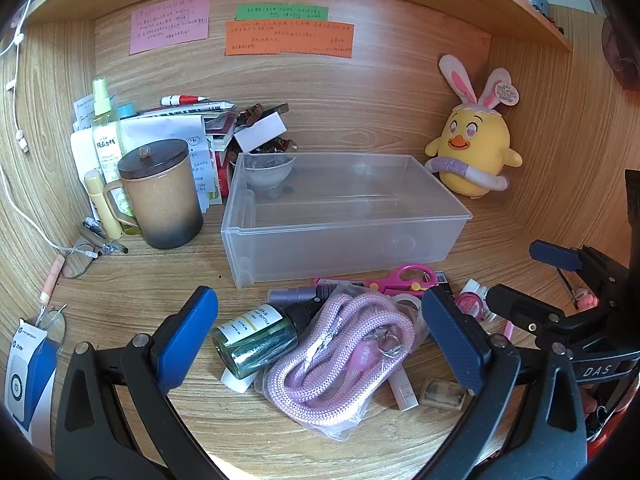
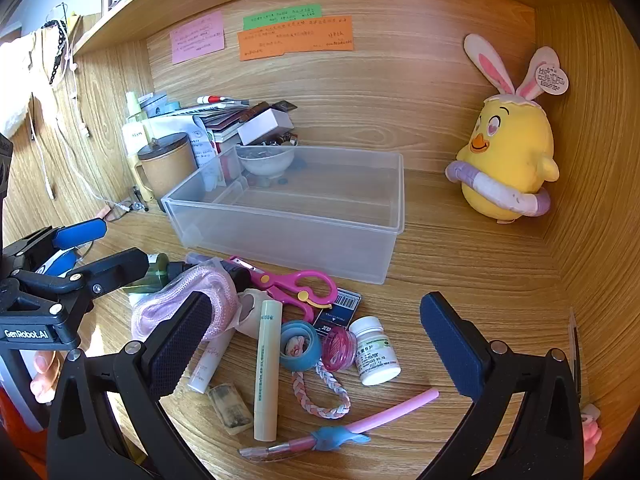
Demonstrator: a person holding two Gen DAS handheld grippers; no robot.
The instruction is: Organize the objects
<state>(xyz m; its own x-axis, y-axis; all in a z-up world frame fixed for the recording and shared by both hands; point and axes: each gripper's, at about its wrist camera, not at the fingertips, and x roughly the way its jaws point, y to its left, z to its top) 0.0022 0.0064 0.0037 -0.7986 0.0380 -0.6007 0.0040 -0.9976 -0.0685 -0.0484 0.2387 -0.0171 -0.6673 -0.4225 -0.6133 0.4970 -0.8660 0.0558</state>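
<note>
A clear plastic bin stands on the wooden desk, nothing inside it. In front of it lies a pile: a green glass bottle, a bagged pink rope, pink scissors, a white pill bottle, a pale green tube, a blue tape roll, a pink round case, a braided band and a pink pen. My left gripper is open above the bottle and rope. My right gripper is open above the small items.
A brown lidded mug, spray bottle, stacked papers and a small bowl crowd the back left. A yellow chick plush sits at the back right corner. Wooden walls enclose the desk; glasses and cables lie at left.
</note>
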